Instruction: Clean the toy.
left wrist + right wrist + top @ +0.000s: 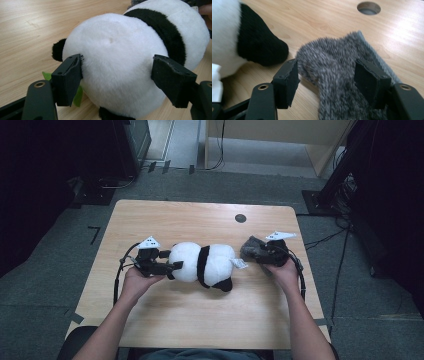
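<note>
A black-and-white plush panda (202, 264) lies on its side in the middle of the wooden table (165, 215). My left gripper (174, 260) is at its left end, open, with the jaws straddling the round white part (117, 62) and the pads (67, 80) touching the fur. A grey fuzzy fabric piece (250, 245) lies just right of the panda. My right gripper (256, 254) is open, and its jaws stand on either side of the grey fabric (337, 55). The panda's black limb (259, 42) lies close to the left of my right gripper (329, 80).
A round cable hole (240, 218) sits in the table behind the grey fabric. A white label (239, 264) sticks out of the panda's right side, and a green tag (77, 96) lies under its white end. Dark equipment and cables stand on the floor beyond the table.
</note>
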`<move>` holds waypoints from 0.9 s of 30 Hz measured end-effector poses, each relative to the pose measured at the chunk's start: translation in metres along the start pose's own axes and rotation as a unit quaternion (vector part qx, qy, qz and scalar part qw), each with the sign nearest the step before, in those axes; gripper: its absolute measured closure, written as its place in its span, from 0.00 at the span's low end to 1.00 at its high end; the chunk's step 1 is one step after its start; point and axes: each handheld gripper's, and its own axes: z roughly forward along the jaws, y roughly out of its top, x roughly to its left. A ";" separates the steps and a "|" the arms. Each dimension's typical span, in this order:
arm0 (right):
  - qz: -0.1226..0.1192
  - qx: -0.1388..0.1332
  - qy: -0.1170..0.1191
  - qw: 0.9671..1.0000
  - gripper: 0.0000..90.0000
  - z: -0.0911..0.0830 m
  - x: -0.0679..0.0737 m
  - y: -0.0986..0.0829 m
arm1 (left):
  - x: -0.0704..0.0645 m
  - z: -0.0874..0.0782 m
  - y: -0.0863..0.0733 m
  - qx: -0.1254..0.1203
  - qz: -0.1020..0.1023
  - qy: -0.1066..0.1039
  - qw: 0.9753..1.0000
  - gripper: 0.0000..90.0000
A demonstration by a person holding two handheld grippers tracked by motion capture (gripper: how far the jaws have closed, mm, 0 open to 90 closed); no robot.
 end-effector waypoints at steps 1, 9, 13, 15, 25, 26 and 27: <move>-0.003 0.002 -0.003 1.000 0.41 0.001 0.000 -0.001 | 0.000 0.000 0.000 0.000 0.001 0.000 1.000 0.27; 0.012 0.015 -0.025 0.999 0.44 0.012 -0.007 -0.011 | 0.000 0.000 -0.001 -0.003 -0.001 0.000 1.000 0.27; 0.020 0.030 -0.029 0.999 0.51 0.017 -0.012 -0.018 | 0.000 0.001 -0.002 -0.006 -0.001 0.001 1.000 0.27; 0.025 0.034 -0.032 0.999 0.54 0.018 -0.014 -0.020 | 0.000 0.001 -0.002 -0.007 0.000 0.002 1.000 0.27; 0.001 0.009 -0.055 0.998 0.64 0.021 -0.013 -0.032 | -0.001 0.001 -0.004 -0.004 0.000 0.006 1.000 0.27; 0.013 0.007 -0.050 0.999 0.65 0.020 -0.015 -0.032 | -0.001 0.001 -0.004 -0.003 0.000 0.006 1.000 0.27; 0.027 0.005 -0.045 0.999 0.66 0.020 -0.017 -0.032 | 0.000 0.001 -0.004 -0.002 -0.001 0.006 1.000 0.27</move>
